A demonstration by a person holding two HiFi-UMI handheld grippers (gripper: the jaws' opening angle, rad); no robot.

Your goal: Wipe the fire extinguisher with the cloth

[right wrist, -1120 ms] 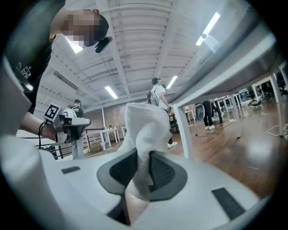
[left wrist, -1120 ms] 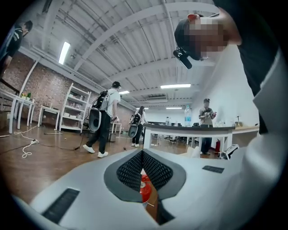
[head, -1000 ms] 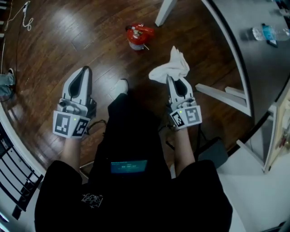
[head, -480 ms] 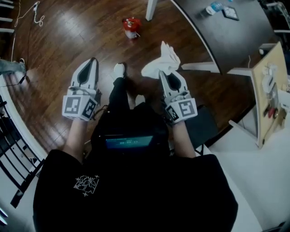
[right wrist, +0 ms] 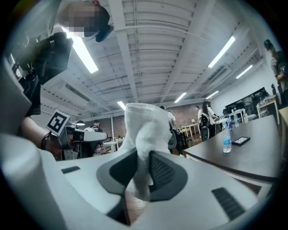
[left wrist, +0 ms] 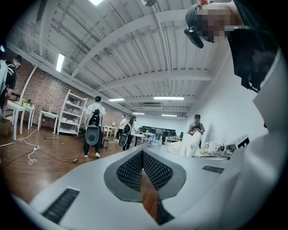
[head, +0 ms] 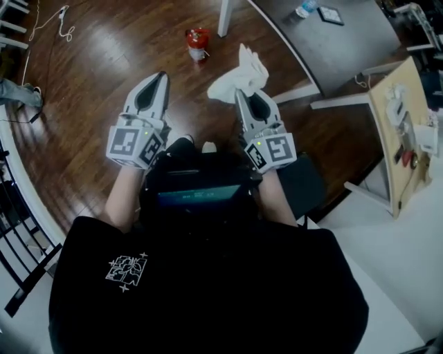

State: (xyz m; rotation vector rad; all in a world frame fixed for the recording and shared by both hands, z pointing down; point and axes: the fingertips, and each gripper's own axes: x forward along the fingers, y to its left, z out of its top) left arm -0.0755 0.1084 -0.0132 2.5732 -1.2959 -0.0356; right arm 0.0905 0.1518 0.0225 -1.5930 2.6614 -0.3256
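While the left gripper (head: 160, 77) is bare, the right gripper (head: 239, 95) carries the cloth (head: 239, 69).
Left jaws are pressed together with nothing between them. Ahead and between the two grippers, well apart from both, the red extinguisher (head: 197, 43) stands on the wood floor (head: 90, 76) near a white table leg (head: 223, 15). Right jaws are clamped on the white cloth, which bunches up past their tips. Further right is a dark table (head: 346, 41) with a bottle (head: 305, 10) on it.
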